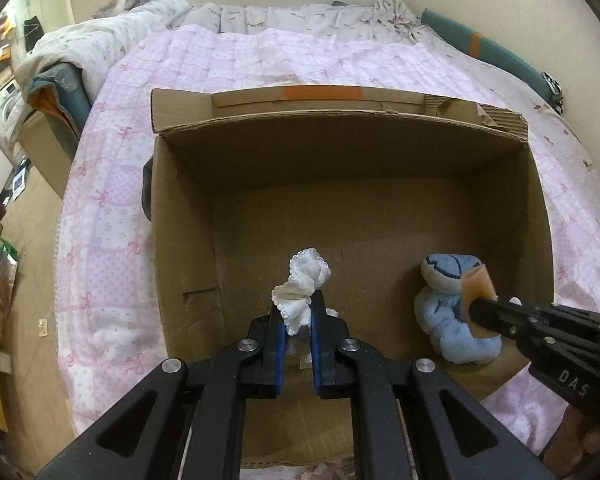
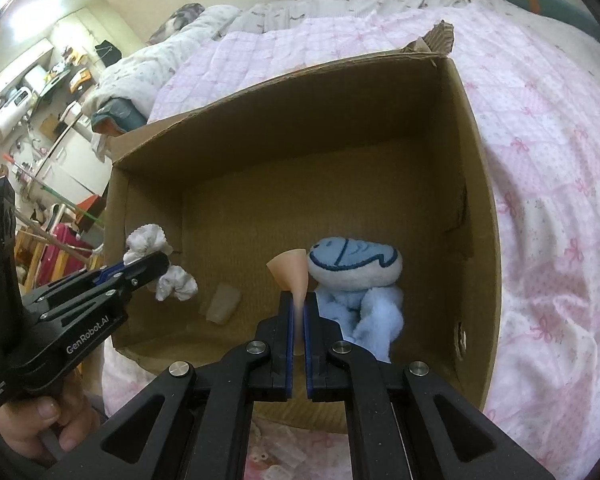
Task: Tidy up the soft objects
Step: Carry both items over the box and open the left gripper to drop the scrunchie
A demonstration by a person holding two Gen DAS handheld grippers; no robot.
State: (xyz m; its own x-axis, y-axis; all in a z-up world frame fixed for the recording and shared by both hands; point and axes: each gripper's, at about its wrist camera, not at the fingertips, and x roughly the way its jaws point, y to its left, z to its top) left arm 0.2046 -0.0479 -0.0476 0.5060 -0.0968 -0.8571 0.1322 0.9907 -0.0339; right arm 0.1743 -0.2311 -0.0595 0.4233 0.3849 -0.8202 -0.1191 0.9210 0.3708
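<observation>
An open cardboard box (image 1: 340, 120) (image 2: 476, 160) stands on the bed. My left gripper (image 1: 298, 304) (image 2: 156, 264) hangs inside it near the front left, shut on a bunched white cloth with a scalloped edge (image 1: 302, 280) (image 2: 148, 240). My right gripper (image 2: 299, 296) (image 1: 480, 312) is inside at the front right, shut on a thin peach-coloured soft piece (image 2: 290, 268) (image 1: 476, 284) that flares out above the tips. A light blue plush toy (image 1: 452, 308) (image 2: 356, 268) lies on the box floor just beyond and right of the right gripper. A small translucent lump (image 2: 222, 304) rests on the floor between the grippers.
The box sits on a pink bow-patterned quilt (image 1: 112, 208) (image 2: 560, 200). A white duvet (image 1: 100, 44) is heaped at the bed's far left, and a teal pad (image 1: 496, 52) runs along the right wall. Cluttered shelves and floor items lie left of the bed. A hand (image 2: 48, 420) holds the left gripper.
</observation>
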